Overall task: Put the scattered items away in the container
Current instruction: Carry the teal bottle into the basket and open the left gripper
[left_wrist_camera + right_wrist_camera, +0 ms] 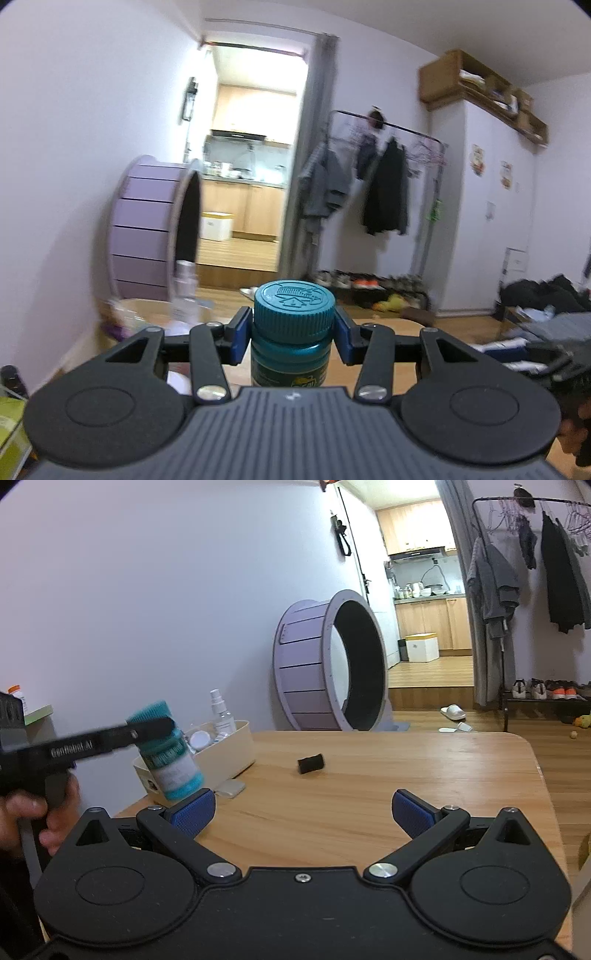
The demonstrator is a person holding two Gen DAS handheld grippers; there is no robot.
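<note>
Left wrist view: the left gripper point(293, 334) is clamped on a teal pill bottle point(291, 343), its blue pads point(240, 338) pressed against the ribbed cap from both sides. The bottle is held upright, lifted clear of the wooden table point(388, 325), with its embossed lid facing the camera. Beyond it, to the left, a clear spray bottle point(184, 291) is seen blurred.

In the right wrist view the same bottle point(170, 753) is seen slightly tilted, gripped at the cap by the left gripper point(151, 722), which is carried by a hand point(40, 812) at the left edge. The bottle hangs in front of the near end of the cream container point(221, 760); whether it is above the container's rim or just short of it cannot be told. The container stands on the left side of the table point(369, 812). Inside it a spray bottle point(221, 710) stands upright at the far end, with a white round jar point(199, 740) beside it. Just beside the container's near corner, on the table, a small pale flat case point(231, 787) is lying. Well to the right of the container a short black cylinder point(311, 764) lies on its side on the bare wood.

The right gripper point(303, 814) is spread wide, nothing between its blue pads point(192, 814), and is held over the table's near part, well apart from the container.
</note>
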